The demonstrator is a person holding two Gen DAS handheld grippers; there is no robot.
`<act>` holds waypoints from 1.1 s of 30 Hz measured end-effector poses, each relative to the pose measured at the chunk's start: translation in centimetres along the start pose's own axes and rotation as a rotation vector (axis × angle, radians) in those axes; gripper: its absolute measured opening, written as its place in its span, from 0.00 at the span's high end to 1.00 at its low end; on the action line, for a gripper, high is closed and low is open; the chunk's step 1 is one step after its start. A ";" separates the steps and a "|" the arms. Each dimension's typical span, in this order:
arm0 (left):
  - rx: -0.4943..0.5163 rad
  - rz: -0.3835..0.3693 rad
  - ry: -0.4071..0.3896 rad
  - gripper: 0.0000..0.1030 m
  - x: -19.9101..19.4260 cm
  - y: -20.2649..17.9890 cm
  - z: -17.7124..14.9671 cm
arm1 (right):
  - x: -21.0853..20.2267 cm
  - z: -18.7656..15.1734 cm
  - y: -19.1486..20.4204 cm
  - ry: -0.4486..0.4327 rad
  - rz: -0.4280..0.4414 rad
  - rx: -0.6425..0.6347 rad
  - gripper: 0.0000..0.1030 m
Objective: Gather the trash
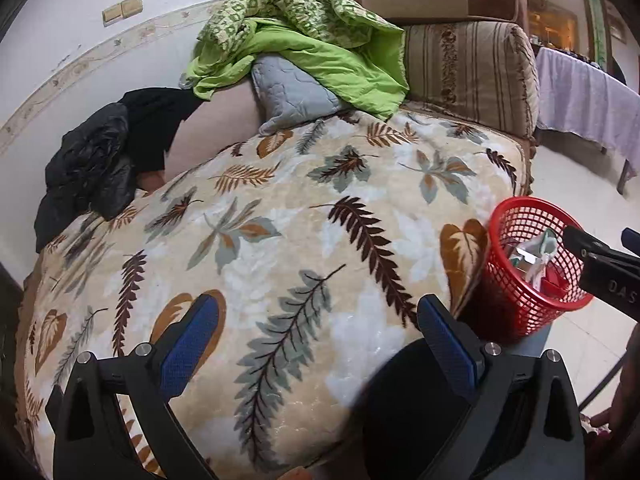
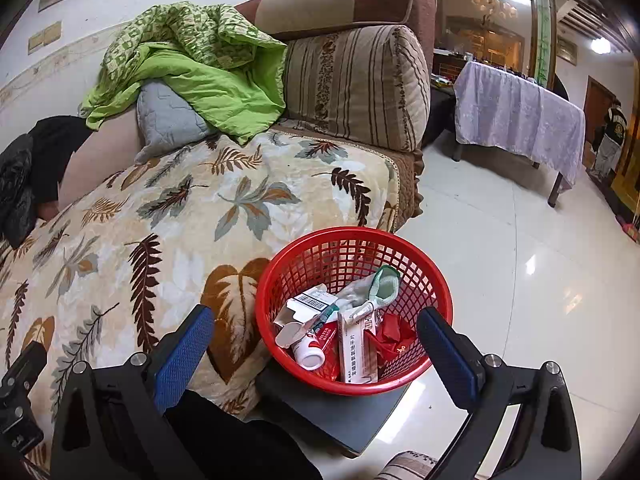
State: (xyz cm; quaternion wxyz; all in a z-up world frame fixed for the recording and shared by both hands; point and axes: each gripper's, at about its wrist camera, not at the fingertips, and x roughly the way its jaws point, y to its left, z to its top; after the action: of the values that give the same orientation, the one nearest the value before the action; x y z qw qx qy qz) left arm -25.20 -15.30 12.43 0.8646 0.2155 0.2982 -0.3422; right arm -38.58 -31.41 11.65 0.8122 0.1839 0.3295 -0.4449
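Observation:
A red mesh basket (image 2: pixel 352 248) stands on a small dark stool (image 2: pixel 340 420) beside the sofa. Inside lie several pieces of trash: a white medicine box (image 2: pixel 354 354), a red carton (image 2: pixel 326 340), a small white bottle (image 2: pixel 308 354), crumpled red wrappers (image 2: pixel 394 336) and a green-white packet (image 2: pixel 386 282). My right gripper (image 2: pixel 316 334) hangs open just in front of the basket, holding nothing. My left gripper (image 1: pixel 320 322) is open over the leaf-patterned blanket (image 1: pixel 280 220), empty. The basket (image 1: pixel 516 300) shows at the right of the left wrist view, with the right gripper's finger (image 1: pixel 596 252) above it.
A green quilt (image 2: pixel 200 68) and grey cushion (image 2: pixel 168 120) lie at the sofa's back, black clothing (image 1: pixel 100 160) at its left end. A striped armrest (image 2: pixel 360 88) closes the right end. Glossy tiled floor (image 2: pixel 520 280) spreads right, with a cloth-covered table (image 2: pixel 520 120) beyond.

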 end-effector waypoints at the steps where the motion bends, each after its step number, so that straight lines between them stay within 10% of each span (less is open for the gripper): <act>1: -0.004 0.011 -0.003 0.04 0.0 0.0 -0.1 | 0.0 0.0 0.1 0.001 0.000 -0.004 0.01; 33: -0.027 0.017 -0.006 0.04 0.3 0.0 0.1 | 0.5 -0.3 0.8 0.024 0.006 -0.037 0.01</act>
State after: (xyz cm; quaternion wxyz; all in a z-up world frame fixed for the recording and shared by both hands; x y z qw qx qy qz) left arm -24.95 -15.45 12.29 0.8711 0.2055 0.2985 -0.3315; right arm -37.79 -31.10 11.11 0.8128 0.1752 0.3470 -0.4339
